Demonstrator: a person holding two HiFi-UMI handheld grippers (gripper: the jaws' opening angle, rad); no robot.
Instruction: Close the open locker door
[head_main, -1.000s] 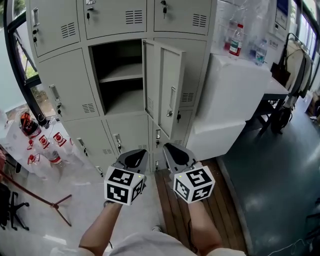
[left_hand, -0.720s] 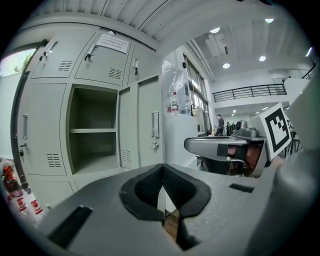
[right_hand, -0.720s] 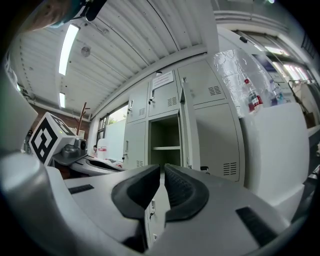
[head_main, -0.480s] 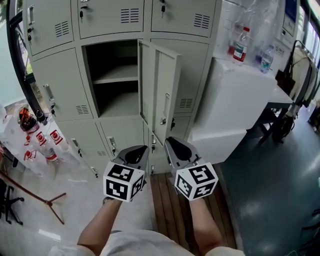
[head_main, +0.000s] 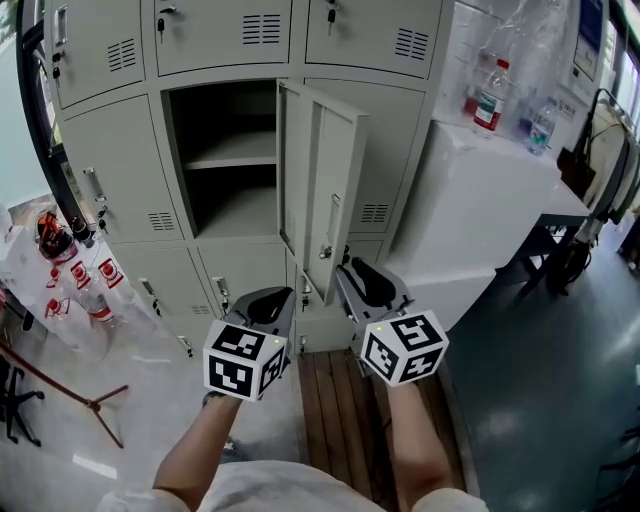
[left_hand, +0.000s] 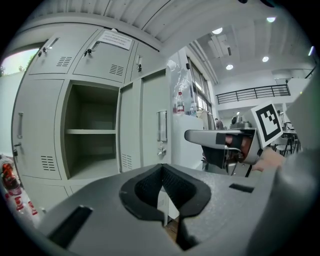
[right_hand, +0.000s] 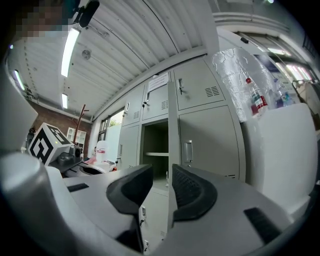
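Grey metal lockers fill the wall. At far left, plastic wrap holds red-labelled bottles. One open compartment holds a single shelf; its grey metal door stands swung out. The left gripper is pressed together; the right gripper, having just been opening, pinches nothing beside the door's lower corner. Clear plastic bottles top a white cabinet.

plastic bottles upright on white cabinet; wooden slat mat on floor

Head view looks steeply down, both gripper views level and close, all share locker door
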